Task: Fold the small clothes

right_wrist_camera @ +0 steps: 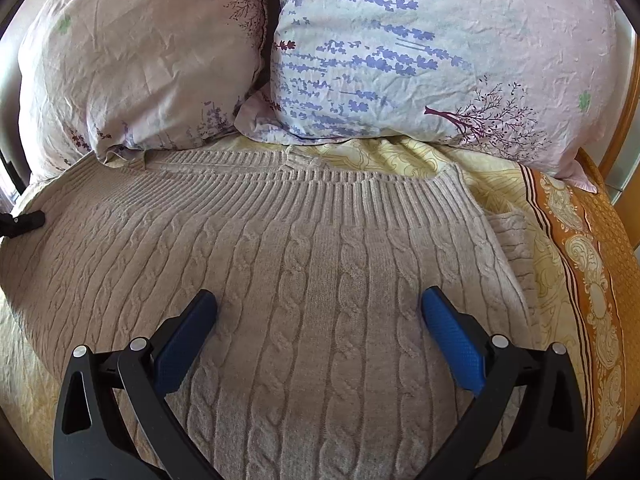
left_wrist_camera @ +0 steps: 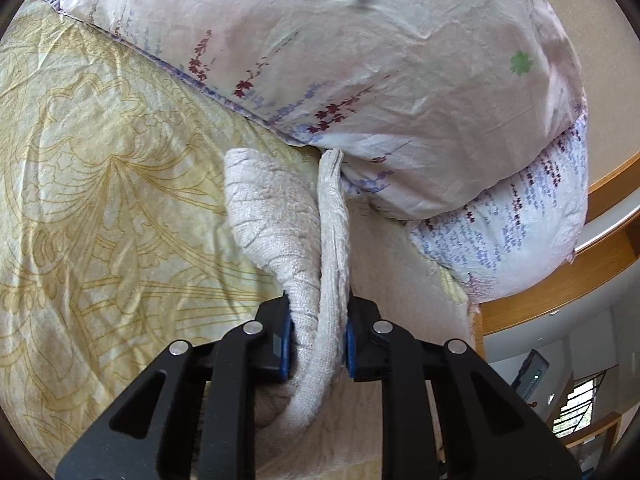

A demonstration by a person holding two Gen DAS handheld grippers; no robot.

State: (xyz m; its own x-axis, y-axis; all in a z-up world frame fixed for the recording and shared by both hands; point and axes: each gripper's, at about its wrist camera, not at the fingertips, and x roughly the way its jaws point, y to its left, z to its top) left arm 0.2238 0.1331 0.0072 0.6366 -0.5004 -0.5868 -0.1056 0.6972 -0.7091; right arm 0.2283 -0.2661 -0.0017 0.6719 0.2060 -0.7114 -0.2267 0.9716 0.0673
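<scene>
A beige cable-knit sweater [right_wrist_camera: 304, 264] lies spread flat on the bed, its ribbed band toward the pillows. My right gripper [right_wrist_camera: 319, 312] is open and empty, hovering just over the sweater's middle, blue pads [right_wrist_camera: 452, 344] wide apart. My left gripper [left_wrist_camera: 319, 336] is shut on a bunched part of the sweater [left_wrist_camera: 304, 240], which stands up between the pads and reaches toward the pillow. The left gripper's tip also shows at the right wrist view's far left [right_wrist_camera: 24, 222].
Two floral pillows [right_wrist_camera: 420, 48] [right_wrist_camera: 132, 60] lie at the head of the bed, also in the left wrist view [left_wrist_camera: 340, 52]. A yellow patterned sheet [left_wrist_camera: 100, 180] covers the bed, with an orange border [right_wrist_camera: 592, 272] at right. A wooden bed frame [left_wrist_camera: 580, 276] runs along the edge.
</scene>
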